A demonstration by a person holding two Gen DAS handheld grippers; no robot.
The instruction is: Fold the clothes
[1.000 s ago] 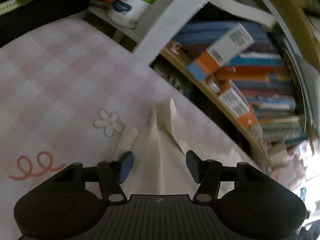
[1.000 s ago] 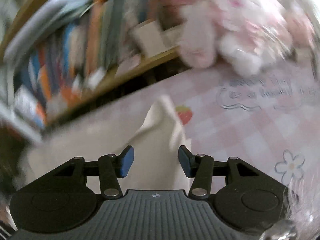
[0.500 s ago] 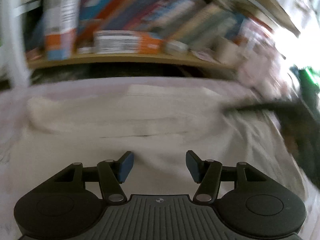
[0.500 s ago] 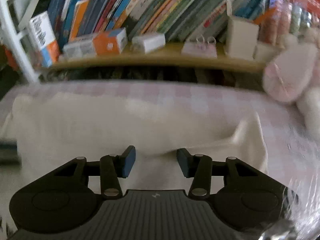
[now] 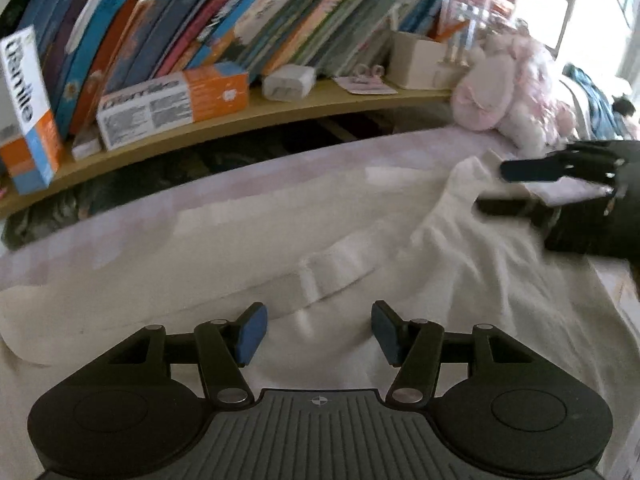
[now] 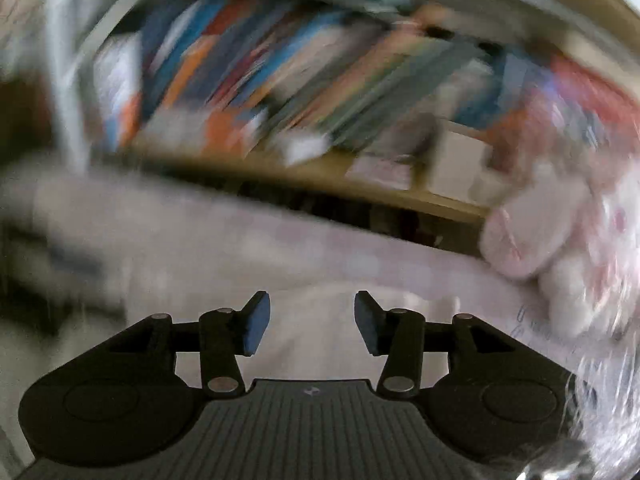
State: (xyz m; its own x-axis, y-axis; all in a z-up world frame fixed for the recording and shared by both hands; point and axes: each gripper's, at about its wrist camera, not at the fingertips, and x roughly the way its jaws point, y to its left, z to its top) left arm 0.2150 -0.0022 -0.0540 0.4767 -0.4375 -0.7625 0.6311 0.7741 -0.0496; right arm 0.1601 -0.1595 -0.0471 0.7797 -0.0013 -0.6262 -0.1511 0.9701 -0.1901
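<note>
The cream garment (image 5: 360,248) lies spread and rumpled on the pink checked bed (image 5: 240,204), ahead of and beneath both sets of fingers. The left gripper (image 5: 316,332) hangs above it, fingers apart and empty. The right gripper (image 5: 532,188) stands open too, hovering at a raised fold. Any grip should probably take an edge cleanly, clear of the plush toy (image 5: 508,92) beyond.
</note>
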